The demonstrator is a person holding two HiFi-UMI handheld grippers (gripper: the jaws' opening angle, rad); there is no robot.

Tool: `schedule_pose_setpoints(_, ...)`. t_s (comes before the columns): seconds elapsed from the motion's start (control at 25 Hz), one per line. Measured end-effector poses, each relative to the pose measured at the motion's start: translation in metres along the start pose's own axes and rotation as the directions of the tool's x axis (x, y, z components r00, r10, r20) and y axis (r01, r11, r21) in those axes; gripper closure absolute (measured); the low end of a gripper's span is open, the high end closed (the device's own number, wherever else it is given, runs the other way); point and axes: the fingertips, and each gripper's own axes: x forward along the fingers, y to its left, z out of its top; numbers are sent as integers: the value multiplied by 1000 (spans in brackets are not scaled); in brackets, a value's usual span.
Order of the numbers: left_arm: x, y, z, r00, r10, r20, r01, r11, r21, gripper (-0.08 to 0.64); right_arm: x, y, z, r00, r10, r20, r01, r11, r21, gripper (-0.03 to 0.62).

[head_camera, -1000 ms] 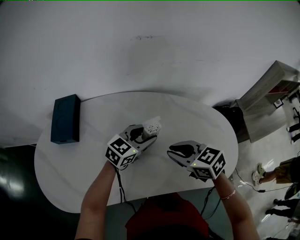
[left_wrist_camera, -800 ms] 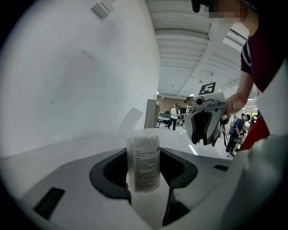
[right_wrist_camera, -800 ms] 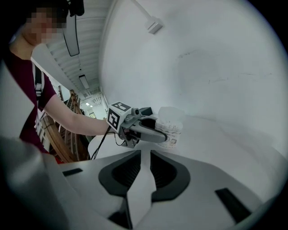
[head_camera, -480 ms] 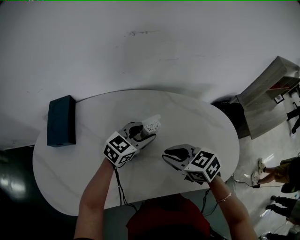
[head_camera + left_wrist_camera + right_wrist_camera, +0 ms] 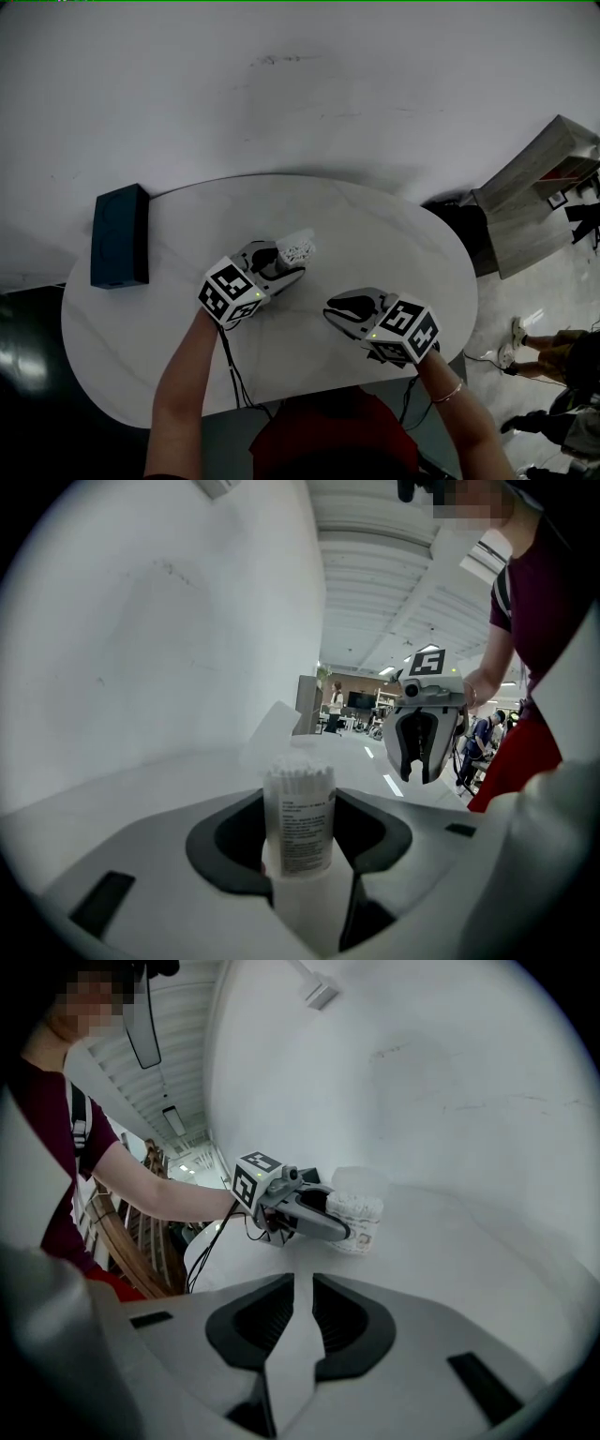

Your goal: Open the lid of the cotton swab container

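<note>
- Left gripper view: the cotton swab container point(image 5: 298, 808) is clamped between my left gripper's point(image 5: 300, 844) jaws, over the table point(image 5: 375, 225). Its lid point(image 5: 272, 728) looks flipped back, swab tips bare.
- My right gripper point(image 5: 298, 1321) is empty, jaws narrowly parted.
- I judge the opening done; next, set it down gently.

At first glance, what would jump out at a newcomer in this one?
The left hand-held gripper clamps a cotton swab container mid-table, its lid apparently flipped open with the swab tips showing. The right hand-held gripper, nearer the person, is empty, jaws slightly apart. A dark blue box lies at the left edge of the white table.
</note>
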Motion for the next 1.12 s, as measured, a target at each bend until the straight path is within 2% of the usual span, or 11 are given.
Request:
schedule_pose_setpoints(0.32, -7, 3, -8, 1000, 2, -20, -2, 1000, -12, 351, 2, 3, -1, 1000, 9, -3, -9, 1000, -1, 520)
schedule_pose_setpoints(0.56, -8, 2, -13, 999, -7, -49, 8, 1000, 27, 350, 4, 8, -3, 1000, 18, -9, -18, 1000, -5, 520)
schedule_pose_setpoints(0.72, -9, 4, -19, 997, 0, -76, 2, 1000, 25, 350, 6, 9, -4, 1000, 20, -12, -20, 1000, -7, 521)
schedule_pose_setpoints(0.92, -9, 7, -19, 997, 24, -78, -24, 1000, 1, 321, 8, 15, -1, 999, 31, -19, -31, 1000, -3, 520)
schedule_pose_setpoints(1.12, -18, 10, -27, 991, 63, -115, -65, 998, -14, 302, 12, 20, -3, 999, 34, -22, -34, 999, -10, 520)
